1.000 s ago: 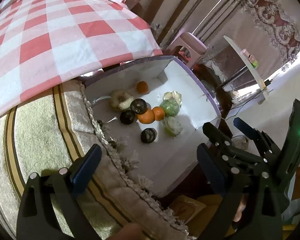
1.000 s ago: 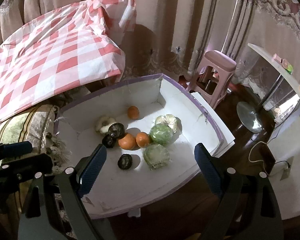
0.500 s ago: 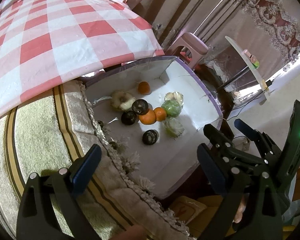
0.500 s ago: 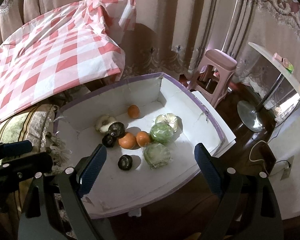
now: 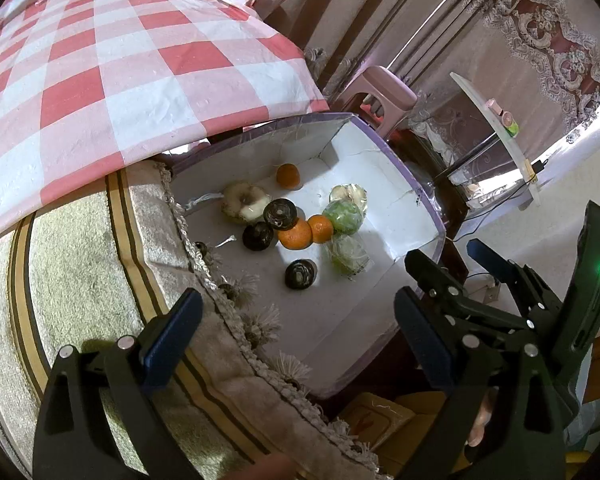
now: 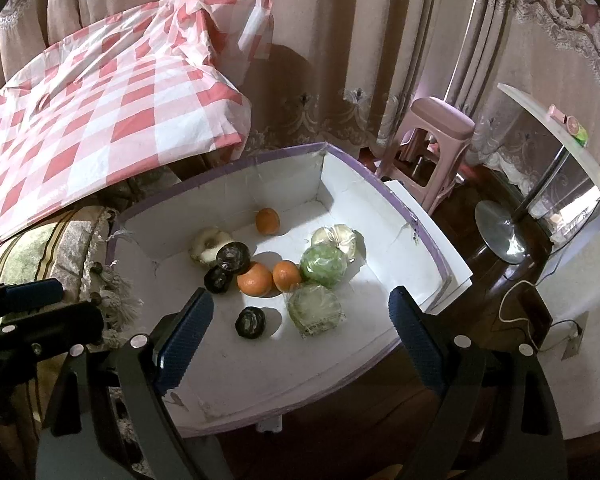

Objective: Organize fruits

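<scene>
I had both tools spread and empty, left tool point(image 5: 296, 328) and right tool point(image 6: 300, 320) above the white box point(image 6: 384, 208). The fruits sat bunched mid-box; reaching for an orange point(image 6: 254, 279) could nudge its touching neighbours rolling

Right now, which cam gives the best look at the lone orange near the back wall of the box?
Right wrist view: the lone orange sits clear of the other fruit, fully visible and larger, with the white box wall behind it. The left wrist view also shows the orange unblocked, but smaller and farther off, near the box's back corner.
</scene>
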A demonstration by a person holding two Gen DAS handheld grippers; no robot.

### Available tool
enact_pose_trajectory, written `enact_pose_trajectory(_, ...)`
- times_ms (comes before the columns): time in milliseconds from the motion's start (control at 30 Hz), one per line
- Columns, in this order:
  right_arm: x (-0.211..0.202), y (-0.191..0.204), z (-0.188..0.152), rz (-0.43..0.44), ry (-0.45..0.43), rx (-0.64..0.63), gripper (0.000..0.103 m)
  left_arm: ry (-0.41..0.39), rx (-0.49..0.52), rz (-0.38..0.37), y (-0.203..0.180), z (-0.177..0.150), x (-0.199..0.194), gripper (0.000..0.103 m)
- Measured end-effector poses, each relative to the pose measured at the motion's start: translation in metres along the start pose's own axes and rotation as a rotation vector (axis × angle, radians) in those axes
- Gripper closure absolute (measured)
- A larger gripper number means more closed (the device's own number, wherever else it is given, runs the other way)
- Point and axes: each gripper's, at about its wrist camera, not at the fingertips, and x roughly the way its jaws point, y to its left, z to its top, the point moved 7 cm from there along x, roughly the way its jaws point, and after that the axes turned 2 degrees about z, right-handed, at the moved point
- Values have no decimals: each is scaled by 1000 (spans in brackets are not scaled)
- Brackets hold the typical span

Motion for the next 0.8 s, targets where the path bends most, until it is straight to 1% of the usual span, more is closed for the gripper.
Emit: enact_pose_trajectory(800, 1, -2, -2, 0, 3, 5, 16, -4, 3, -3, -1, 1, 2, 5)
